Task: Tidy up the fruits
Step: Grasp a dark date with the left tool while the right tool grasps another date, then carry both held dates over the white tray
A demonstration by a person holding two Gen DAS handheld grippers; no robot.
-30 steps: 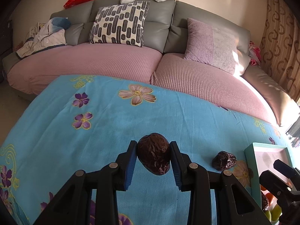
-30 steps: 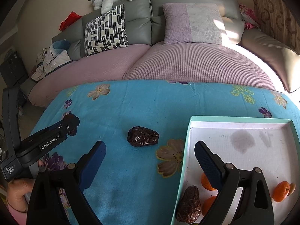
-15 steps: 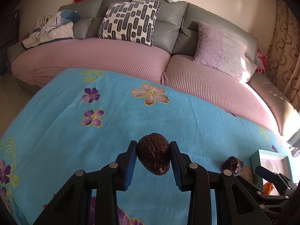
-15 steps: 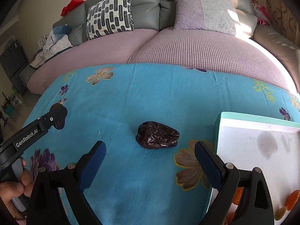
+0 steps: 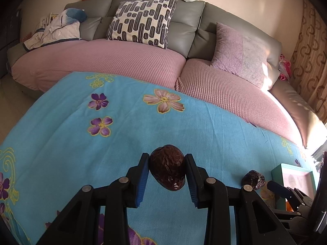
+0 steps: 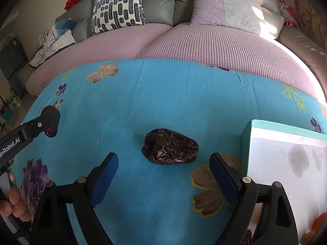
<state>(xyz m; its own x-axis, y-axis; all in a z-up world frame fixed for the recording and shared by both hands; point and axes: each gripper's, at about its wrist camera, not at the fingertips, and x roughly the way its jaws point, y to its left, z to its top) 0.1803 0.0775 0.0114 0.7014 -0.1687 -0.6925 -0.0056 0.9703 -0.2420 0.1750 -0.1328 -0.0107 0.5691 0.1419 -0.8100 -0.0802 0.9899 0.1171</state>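
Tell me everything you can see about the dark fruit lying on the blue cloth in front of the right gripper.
The dark fruit is an oblong, wrinkled, date-like piece, glossy dark brown, possibly in a clear wrap. It lies on its side on the blue flowered cloth, left of the teal-rimmed tray. The right gripper is open with its fingers apart on either side, just short of it; nothing touches it but the cloth.

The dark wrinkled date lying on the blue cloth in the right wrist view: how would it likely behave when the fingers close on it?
The date looks wrinkled and glossy, so it is probably soft and may dent. Its oblong shape on the fuzzy blue cloth suggests that it will hardly roll. The left gripper holds a similar date firmly, so slipping seems unlikely.
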